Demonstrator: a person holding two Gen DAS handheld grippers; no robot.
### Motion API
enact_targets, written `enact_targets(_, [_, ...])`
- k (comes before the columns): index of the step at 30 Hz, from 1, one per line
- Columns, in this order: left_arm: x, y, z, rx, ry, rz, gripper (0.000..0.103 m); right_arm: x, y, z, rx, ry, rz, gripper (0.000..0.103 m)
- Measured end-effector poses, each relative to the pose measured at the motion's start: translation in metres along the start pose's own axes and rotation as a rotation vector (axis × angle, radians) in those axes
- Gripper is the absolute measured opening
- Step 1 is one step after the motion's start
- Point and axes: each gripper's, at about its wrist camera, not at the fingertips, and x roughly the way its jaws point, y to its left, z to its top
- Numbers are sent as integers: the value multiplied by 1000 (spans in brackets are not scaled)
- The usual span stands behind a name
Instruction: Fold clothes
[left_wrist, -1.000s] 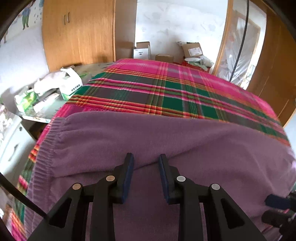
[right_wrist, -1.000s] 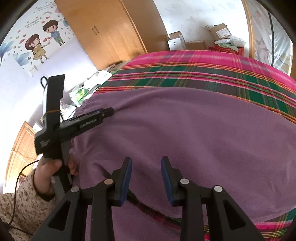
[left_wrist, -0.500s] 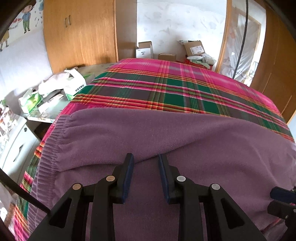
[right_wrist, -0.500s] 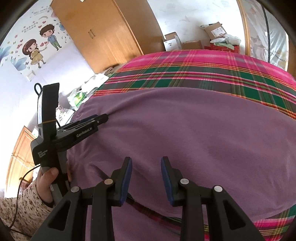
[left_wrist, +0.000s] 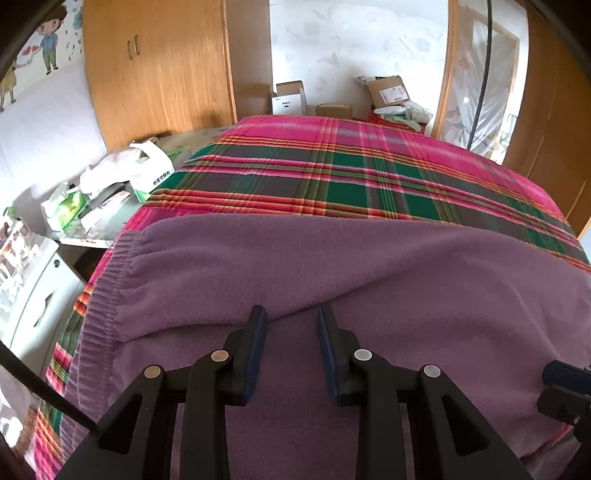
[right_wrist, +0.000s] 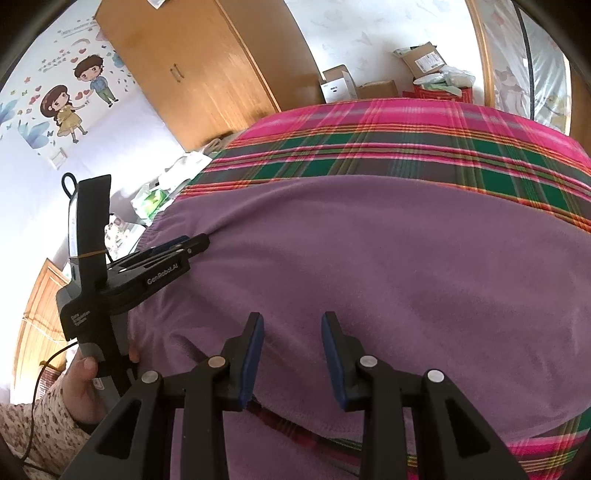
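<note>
A purple fleece garment (left_wrist: 369, 266) lies spread on the plaid bed cover (left_wrist: 332, 173), its ribbed hem (left_wrist: 107, 295) at the left. A folded-over layer ends in an edge that runs just past my left gripper (left_wrist: 291, 325). That gripper hovers open over the cloth and nothing is pinched. In the right wrist view the same garment (right_wrist: 369, 258) fills the middle. My right gripper (right_wrist: 291, 328) stands open low over its near edge, with nothing between the pads. The left gripper (right_wrist: 192, 245) rests at the garment's left side, held by a hand (right_wrist: 85, 384) in a floral sleeve.
Beyond the bed stand a wooden wardrobe (left_wrist: 159, 74) and cardboard boxes (left_wrist: 290, 98) against the far wall. A side table with tissue packs and bags (left_wrist: 110, 188) and a white drawer cabinet (left_wrist: 40, 295) flank the bed's left. A door frame (left_wrist: 447, 74) is at the right.
</note>
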Motion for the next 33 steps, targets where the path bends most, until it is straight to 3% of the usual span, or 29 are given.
enact_targets(14, [1, 0, 0, 5, 2, 3, 30, -1, 5, 7, -34, -5, -23, 33])
enact_targets(24, [2, 5, 1, 5, 4, -28, 30, 0, 21, 39, -216, -8, -76, 33])
enact_targets(30, [1, 0, 5, 228, 22, -50, 30, 18, 29, 63, -323, 43, -91, 33])
enact_targets(33, [1, 0, 5, 253, 16, -26, 30, 28, 28, 71, -335, 51, -94, 33])
